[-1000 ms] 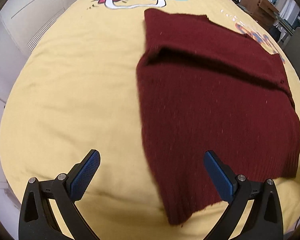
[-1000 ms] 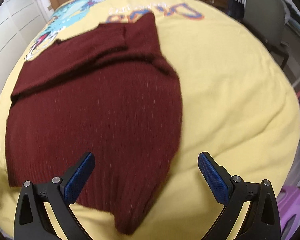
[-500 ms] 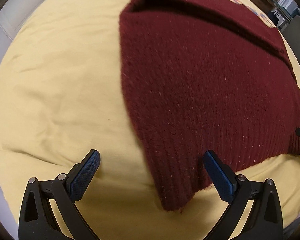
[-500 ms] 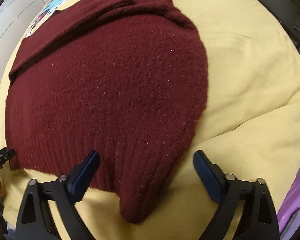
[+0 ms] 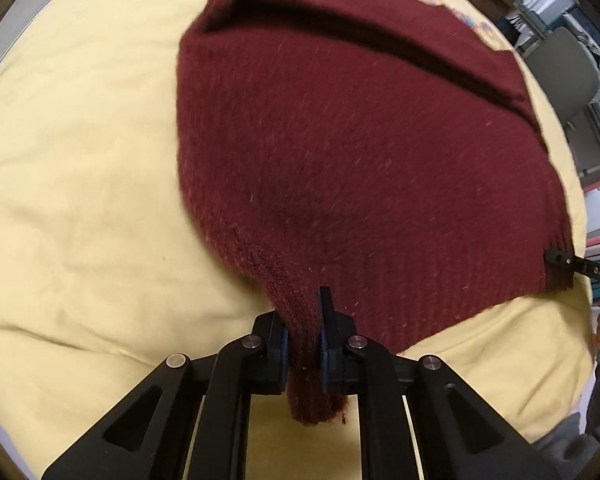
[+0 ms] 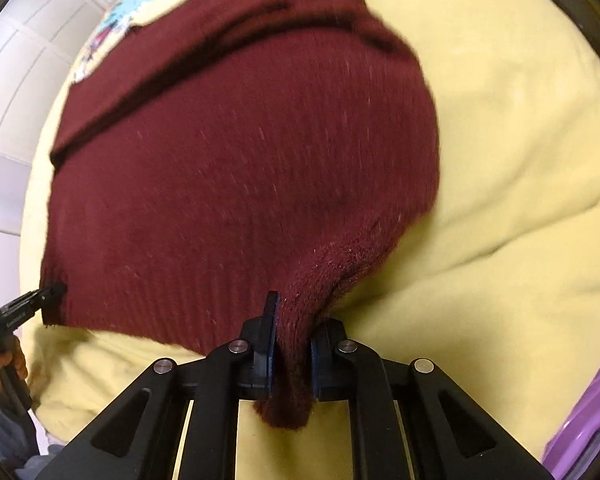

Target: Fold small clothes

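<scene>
Maroon knit sweater (image 5: 360, 152) on yellow duvet (image 5: 80, 200): soft, thick, droopy. Hem corners are clamped by left gripper (image 5: 303, 344) and right gripper (image 6: 291, 354); sagging is expected when lifted.

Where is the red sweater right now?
The red sweater lies spread on the yellow blanket, filling the middle of both wrist views. The left gripper and right gripper each pinch one near hem corner.

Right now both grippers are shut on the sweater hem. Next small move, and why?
Probably lift both corners together and carry the hem toward the collar end. The left gripper and right gripper each pinch a bottom corner of the sweater, whose body lies flat on the yellow bedspread, sleeves already folded in.
</scene>
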A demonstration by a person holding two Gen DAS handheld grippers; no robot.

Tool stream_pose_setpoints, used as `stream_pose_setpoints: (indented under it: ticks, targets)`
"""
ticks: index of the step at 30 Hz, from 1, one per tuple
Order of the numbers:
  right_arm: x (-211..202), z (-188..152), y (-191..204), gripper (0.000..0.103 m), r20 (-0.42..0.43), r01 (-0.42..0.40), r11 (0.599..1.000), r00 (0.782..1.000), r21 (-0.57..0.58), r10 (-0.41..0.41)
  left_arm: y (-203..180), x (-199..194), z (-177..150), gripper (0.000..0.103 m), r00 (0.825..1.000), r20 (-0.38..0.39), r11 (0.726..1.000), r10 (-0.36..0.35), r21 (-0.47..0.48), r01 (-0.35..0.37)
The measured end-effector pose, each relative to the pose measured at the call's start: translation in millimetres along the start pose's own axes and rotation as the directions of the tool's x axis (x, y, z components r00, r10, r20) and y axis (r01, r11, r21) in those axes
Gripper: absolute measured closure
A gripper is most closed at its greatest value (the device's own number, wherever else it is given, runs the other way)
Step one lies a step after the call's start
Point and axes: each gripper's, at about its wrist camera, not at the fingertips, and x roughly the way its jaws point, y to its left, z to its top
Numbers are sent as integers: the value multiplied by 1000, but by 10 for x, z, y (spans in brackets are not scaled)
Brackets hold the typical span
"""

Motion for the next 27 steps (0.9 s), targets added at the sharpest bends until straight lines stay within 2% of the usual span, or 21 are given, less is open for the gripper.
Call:
stream_pose_setpoints:
  ticks: [3,9,16,22,27]
  targets:
    - [-187,125,7,91,56,3,1000,998,3,-3,-6,-145,123,94,1000,27,1000,-8,9,8]
    - [-493,346,104,91,162,-47,999,986,8,45,14,-467,440,94,993,103,998,-57,-25,60]
    - [-842,990,177,91,289,-82,997,954,-2,80,32,-754,1047,94,977,204,997,-57,-45,67]
    - [-1059,1551,222,92,378,-86,996,922,-10,83,71,-1016,1681,94,953,302,996,-35,-64,57]
    - [-1011,2031,295,92,379,-53,998,924,-16,55,129,-1068,2055,94,944,328,998,-10,-57,31]
